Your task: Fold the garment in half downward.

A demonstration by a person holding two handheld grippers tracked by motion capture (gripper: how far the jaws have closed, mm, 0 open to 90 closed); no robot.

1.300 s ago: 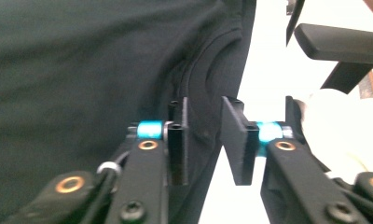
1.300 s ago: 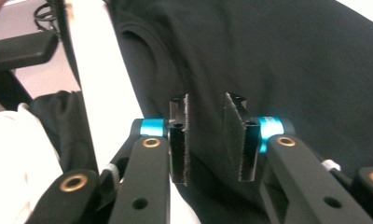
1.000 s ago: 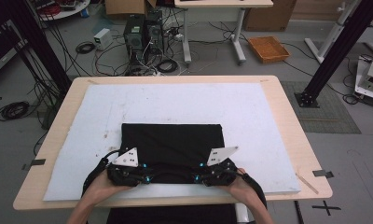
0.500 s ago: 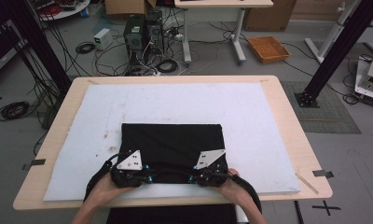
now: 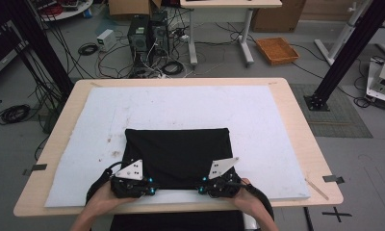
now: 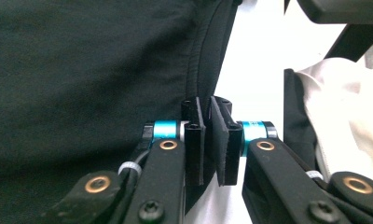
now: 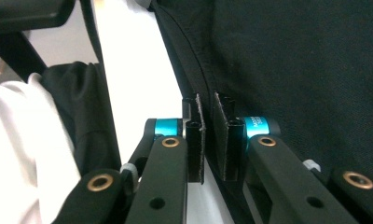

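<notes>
A black cloth [image 5: 176, 154] lies folded flat on the white mat [image 5: 181, 106], toward the near side. Both grippers sit at its near edge, pointing toward each other along the hem. My left gripper [image 5: 153, 185] has its pads [image 6: 194, 135] drawn close together, and the cloth's hem [image 6: 203, 70] runs in between them. My right gripper [image 5: 198, 185] likewise pinches the hem [image 7: 194, 70] between its pads [image 7: 229, 140]. Both pairs of jaws have closed within the last second. A hand holds each gripper from the table's near edge.
The mat covers most of the wooden table [image 5: 296, 139]. A thin stick [image 5: 317, 188] lies at the table's near right corner. Beyond the table are computer towers [image 5: 145, 36], cables on the floor and an orange tray [image 5: 277, 50].
Both grippers have settled slightly lower onto the cloth's near edge, the right one shifting a little sideways. The cloth lies as before.
</notes>
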